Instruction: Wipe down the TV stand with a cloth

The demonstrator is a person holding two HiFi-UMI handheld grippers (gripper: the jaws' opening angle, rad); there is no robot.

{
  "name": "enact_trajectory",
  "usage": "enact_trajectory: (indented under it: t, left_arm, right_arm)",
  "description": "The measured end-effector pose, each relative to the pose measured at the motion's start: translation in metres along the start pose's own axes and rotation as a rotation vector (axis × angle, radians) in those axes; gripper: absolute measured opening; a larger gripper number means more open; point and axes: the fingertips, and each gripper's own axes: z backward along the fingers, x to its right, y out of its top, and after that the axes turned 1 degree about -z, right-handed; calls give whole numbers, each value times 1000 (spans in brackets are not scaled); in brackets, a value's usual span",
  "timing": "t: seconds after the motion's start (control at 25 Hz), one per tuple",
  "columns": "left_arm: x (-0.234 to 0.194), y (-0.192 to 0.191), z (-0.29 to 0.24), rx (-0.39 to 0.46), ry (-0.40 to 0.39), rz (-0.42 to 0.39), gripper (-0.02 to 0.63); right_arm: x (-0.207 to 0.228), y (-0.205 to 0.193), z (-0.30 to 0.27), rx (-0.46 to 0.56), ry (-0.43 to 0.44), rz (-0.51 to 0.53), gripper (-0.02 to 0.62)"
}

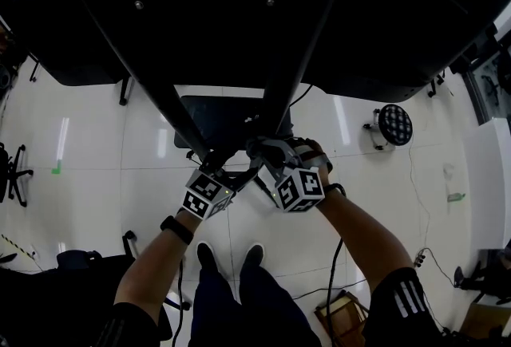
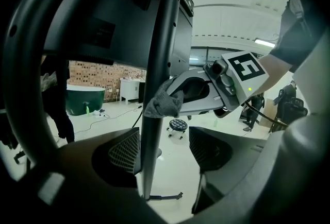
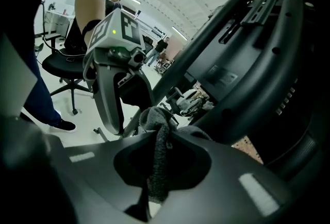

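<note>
Two grippers at the black metal TV stand.

- **Right gripper**: clenched on a grey knitted cloth, which is pressed against one slanted black pole.
- **Left gripper**: jaws apart, straddling that pole, gripping nothing.
- **Progress:** wiping appears under way on this pole. How much of the stand remains cannot be judged.

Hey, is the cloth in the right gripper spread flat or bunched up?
Bunched up: the grey cloth is a crumpled wad pinched in the right gripper, a strand hanging between its jaws.
</note>
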Motion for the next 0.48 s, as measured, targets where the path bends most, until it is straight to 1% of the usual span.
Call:
enact_trajectory:
  t: [0.12, 0.28, 0.4, 0.48]
  left_arm:
    - [-4, -22, -10, -17, -2, 12, 327]
    - [-10, -58, -20, -60, 5, 28, 327]
    - [-9, -82, -23, -94, -11, 51, 327]
    - [-11, -99, -26, -103, -15, 61, 327]
  right_arm:
    - [-18, -18, -17, -15, 21, -31, 21]
    - [-42, -42, -40, -46, 42, -61, 21]
    - [-64, -58, -57, -68, 64, -100, 21]
    - [-79, -68, -67, -80, 75, -103, 21]
